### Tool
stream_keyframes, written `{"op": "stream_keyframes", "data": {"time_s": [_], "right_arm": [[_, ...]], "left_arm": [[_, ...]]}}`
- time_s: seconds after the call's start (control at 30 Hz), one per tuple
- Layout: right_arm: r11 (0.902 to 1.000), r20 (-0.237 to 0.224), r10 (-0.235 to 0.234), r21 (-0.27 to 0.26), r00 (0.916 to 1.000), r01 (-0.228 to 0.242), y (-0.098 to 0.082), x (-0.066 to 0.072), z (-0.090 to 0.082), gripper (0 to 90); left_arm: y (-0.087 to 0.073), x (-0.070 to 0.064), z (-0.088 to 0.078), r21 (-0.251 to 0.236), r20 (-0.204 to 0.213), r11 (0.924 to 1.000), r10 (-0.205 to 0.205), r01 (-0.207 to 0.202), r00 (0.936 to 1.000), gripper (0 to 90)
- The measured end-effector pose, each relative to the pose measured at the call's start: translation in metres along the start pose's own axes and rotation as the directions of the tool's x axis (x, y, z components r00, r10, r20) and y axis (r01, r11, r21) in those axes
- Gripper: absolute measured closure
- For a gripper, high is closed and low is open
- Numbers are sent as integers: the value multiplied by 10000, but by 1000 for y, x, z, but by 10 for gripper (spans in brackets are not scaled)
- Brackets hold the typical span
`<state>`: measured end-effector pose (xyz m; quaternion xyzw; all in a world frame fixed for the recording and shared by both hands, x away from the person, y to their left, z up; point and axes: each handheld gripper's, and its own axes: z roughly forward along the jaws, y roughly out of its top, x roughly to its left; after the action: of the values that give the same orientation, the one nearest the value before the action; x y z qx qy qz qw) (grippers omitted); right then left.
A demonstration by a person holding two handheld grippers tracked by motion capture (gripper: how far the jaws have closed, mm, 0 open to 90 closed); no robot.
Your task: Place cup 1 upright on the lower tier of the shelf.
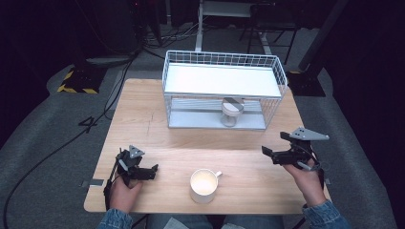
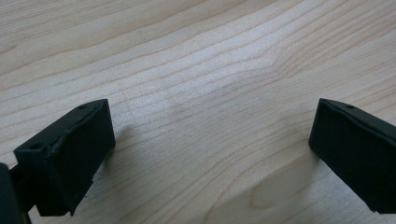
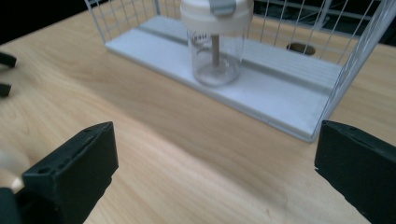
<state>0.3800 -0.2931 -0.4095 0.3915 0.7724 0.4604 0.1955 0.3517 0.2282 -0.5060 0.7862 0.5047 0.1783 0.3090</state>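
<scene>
A light wooden counter (image 1: 143, 119) stands on grey floor (image 1: 43, 119). At its twelve o'clock edge sits a white wire rack (image 1: 224, 88). A yellow-black striped base (image 1: 76, 81) lies at ten o'clock.

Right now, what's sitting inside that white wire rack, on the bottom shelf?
A clear tumbler with a white lid stands upright on the lower shelf of the wire rack. A straw-like stick shows inside it. From the high view the rack's solid top shelf covers the back of the lower shelf.
</scene>
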Motion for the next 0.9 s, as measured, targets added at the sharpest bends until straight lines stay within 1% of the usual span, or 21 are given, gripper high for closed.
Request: {"op": "stream_keyframes", "data": {"time_s": [0.07,0.1,0.13,0.3,0.33,0.37,0.43,0.47,0.57,0.67,0.73,0.8,0.9], "right_arm": [[9993,-4,-88,358,10000,88,-5,-2,-2,0],[9991,55,-78,418,10000,76,-9,-4,-4,0],[9991,45,47,424,10000,-49,-11,-5,-5,0],[9984,63,168,534,9998,-171,-19,-7,-8,0],[9980,35,-6,636,10000,4,-23,-8,-10,0],[9980,35,-6,636,10000,4,-23,-8,-10,0],[9966,22,-168,811,9999,165,-27,-11,-11,0],[9961,21,-169,869,9999,167,-29,-11,-11,0],[9960,96,14,895,10000,-22,-37,-13,-11,0],[9954,95,90,952,9999,-99,-44,-14,-10,0],[9940,171,129,1088,9998,-147,-50,-16,-8,0],[9908,201,133,1344,9997,-158,-55,-17,-7,0],[9902,288,131,1383,9995,-170,-59,-18,-7,0]], "left_arm": [[0,0,0,2,0,10000,2,-2,10000,7],[0,0,0,0,0,10000,-1,1,10000,7],[0,0,0,1,1,10000,1,-1,10000,7],[0,0,0,-2,-1,10000,2,-2,10000,7],[0,0,0,-2,0,10000,1,-1,10000,8],[0,0,0,-2,0,10000,1,-1,10000,7],[0,0,0,-2,-5,10000,-1,1,10000,8],[0,0,0,-1,-12,10000,0,0,10000,8],[0,0,0,-3,-11,10000,-3,3,10000,8],[0,0,0,4,-11,10000,5,-5,10000,8],[0,0,0,-2,-14,10000,-1,1,10000,8],[0,0,0,-1,-11,10000,-6,6,10000,8],[0,0,0,-1,-8,10000,-5,5,10000,8]]}}
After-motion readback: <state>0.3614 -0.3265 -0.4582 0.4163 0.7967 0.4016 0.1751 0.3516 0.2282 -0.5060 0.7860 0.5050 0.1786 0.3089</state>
